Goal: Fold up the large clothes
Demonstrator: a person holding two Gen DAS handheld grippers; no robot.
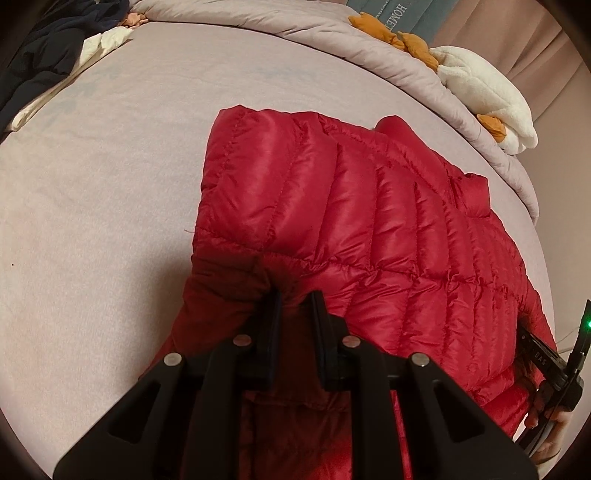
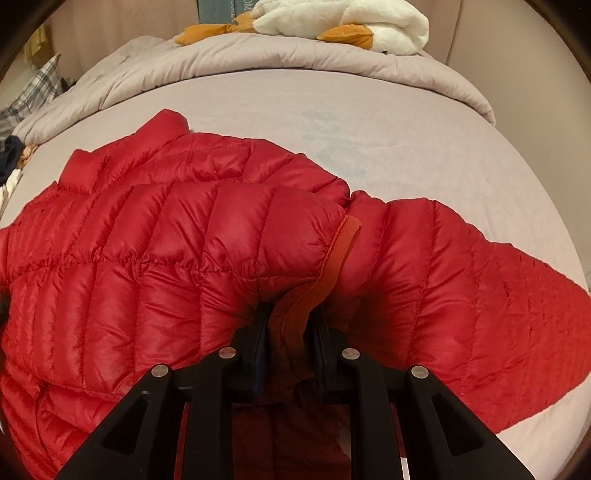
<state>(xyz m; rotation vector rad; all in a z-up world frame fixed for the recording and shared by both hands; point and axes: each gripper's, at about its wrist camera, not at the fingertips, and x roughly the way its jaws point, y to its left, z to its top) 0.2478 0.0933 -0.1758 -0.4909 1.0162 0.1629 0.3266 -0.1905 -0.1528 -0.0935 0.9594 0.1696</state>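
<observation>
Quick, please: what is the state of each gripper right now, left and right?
Left gripper: shut on the red puffer jacket.
Right gripper: shut on the same jacket, at its orange-trimmed cuff.

Dim warm indoor light, pinkish cast. Heavy fisheye bending, dark vignette at rims. Soft sheen on glossy red quilted puffer jacket (image 1: pixel 369 229); deep shadow at 6 o'clock under black hand-held gripper (image 1: pixel 295 302).

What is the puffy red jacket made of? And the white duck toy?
The red jacket looks like thin, shiny nylon-type fabric stitched into padded rows, probably down or fibre filled. The white duck toy looks like soft, fuzzy plush, matte, with orange fabric parts.
</observation>
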